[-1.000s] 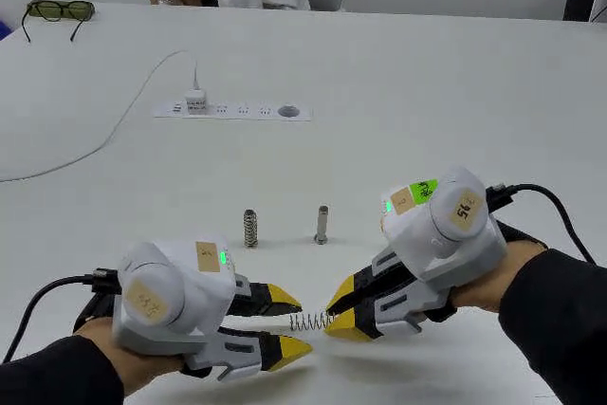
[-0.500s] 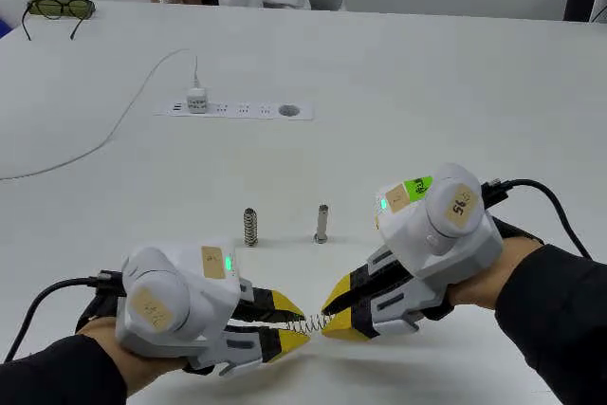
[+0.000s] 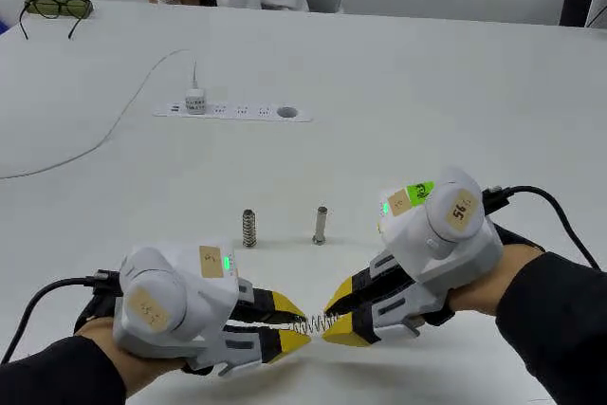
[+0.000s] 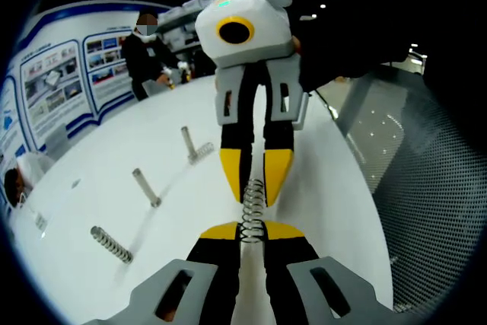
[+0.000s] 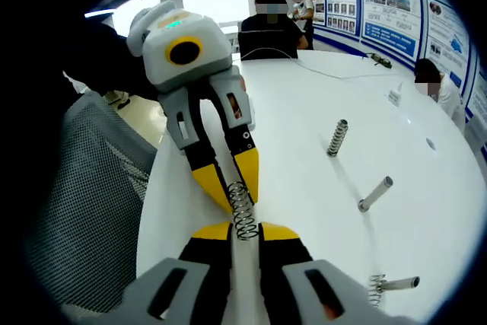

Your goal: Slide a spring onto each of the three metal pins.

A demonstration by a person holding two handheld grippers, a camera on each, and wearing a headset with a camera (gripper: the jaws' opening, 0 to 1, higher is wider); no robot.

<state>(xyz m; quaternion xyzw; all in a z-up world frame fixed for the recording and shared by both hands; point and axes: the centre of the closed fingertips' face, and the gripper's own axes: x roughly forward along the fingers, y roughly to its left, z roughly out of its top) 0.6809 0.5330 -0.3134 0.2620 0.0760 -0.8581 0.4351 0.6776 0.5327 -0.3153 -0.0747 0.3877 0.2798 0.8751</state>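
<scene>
Two ends of one thin, bright coil spring (image 3: 314, 323) are pinched, one by the left hand-held gripper (image 3: 296, 325), one by the right hand-held gripper (image 3: 334, 322), just above the bench (image 3: 427, 120), so a re-grip seems underway, and next it needs aligning end-on over the bare pin (image 3: 321, 224).

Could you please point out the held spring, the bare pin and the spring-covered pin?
held spring (image 3: 311, 323), head view, its middle coils.
bare pin (image 3: 321, 225), head view, middle of its shaft.
spring-covered pin (image 3: 248, 228), head view, its middle coils.
</scene>
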